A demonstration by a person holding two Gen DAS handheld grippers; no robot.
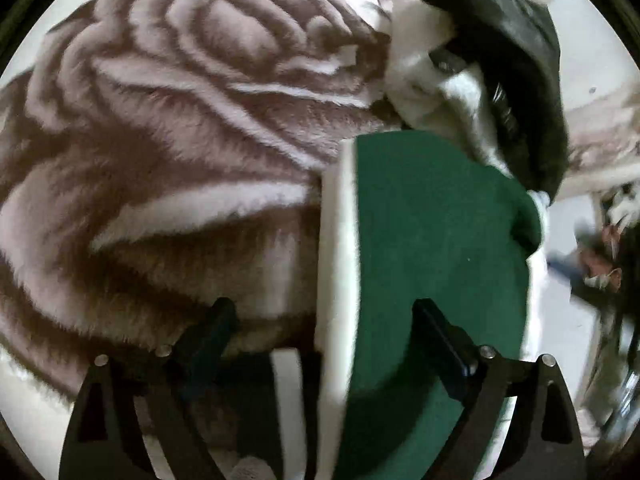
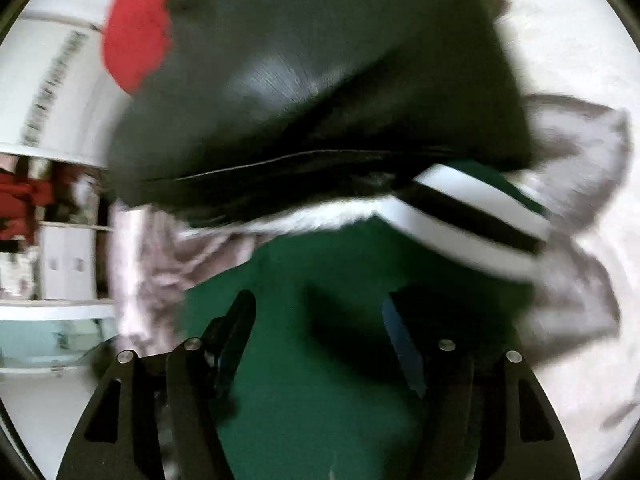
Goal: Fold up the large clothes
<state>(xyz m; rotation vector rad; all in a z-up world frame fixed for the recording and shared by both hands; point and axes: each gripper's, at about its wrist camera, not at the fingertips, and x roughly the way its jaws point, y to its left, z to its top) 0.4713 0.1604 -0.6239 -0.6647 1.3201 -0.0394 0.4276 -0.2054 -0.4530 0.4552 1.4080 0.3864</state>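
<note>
My left gripper is spread wide, nothing pinched, with the green garment and its white trim band lying under the gap between the fingers. Right gripper is parted too, a bit less wide, hovering over the same green fabric and gripping nothing as far as I can see.

The green garment is lying on the fuzzy rose-pattern blanket, partly tucked under a black jacket with white fleece lining. It looks like soft, limp knit, so I'd guess it's light but floppy and will sag and bunch if I only grab the middle. The striped cuff and the trim edge look thicker, probably the best spots to pinch, one in each gripper, so the fold stays straight.

Left view gives me the blanket pattern and the jacket's lining and zipper. Right view is blurry but shows that black-and-white striped cuff, plus something red behind the jacket and white shelving off to the side, none of which the left shows.
</note>
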